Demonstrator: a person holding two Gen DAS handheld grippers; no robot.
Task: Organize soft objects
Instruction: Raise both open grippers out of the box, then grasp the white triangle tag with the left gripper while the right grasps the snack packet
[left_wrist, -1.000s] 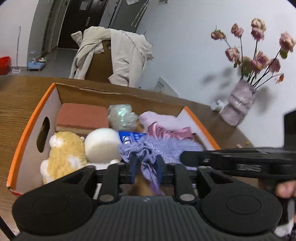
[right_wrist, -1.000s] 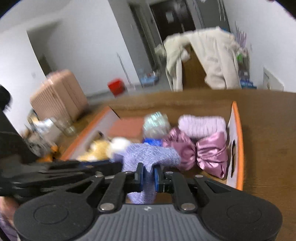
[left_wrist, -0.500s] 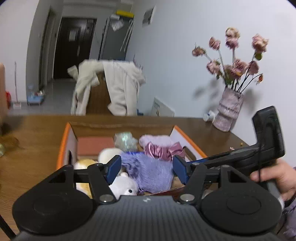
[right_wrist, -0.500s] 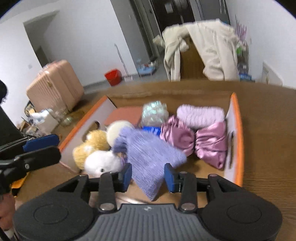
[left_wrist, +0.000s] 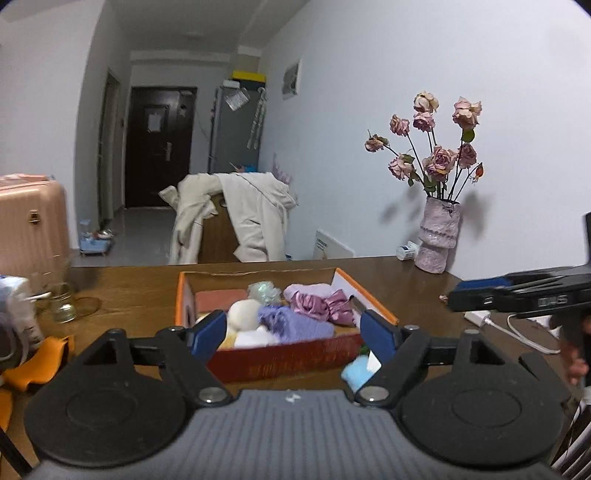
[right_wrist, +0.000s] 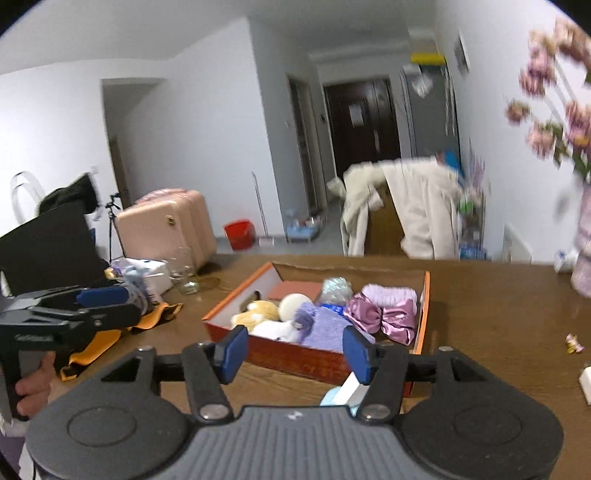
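Note:
An orange-rimmed cardboard box on the wooden table holds several soft things. A purple knitted cloth lies loose at its front, beside a pink satin bow, a white ball and plush toys. My left gripper hovers back from the box's near wall, its jaws opening with nothing between them. My right gripper stands likewise, jaws opening and empty. A light-blue soft item lies on the table in front of the box.
A vase of dried roses stands at the back right by the wall. A glass jar and an orange cloth are to the left. A white cable runs along the right. Behind the table stands a chair draped with a beige coat.
Both grippers were shut on the purple cloth over the box; they let it go, opened, and drew back and upward. The cloth now lies in the box.

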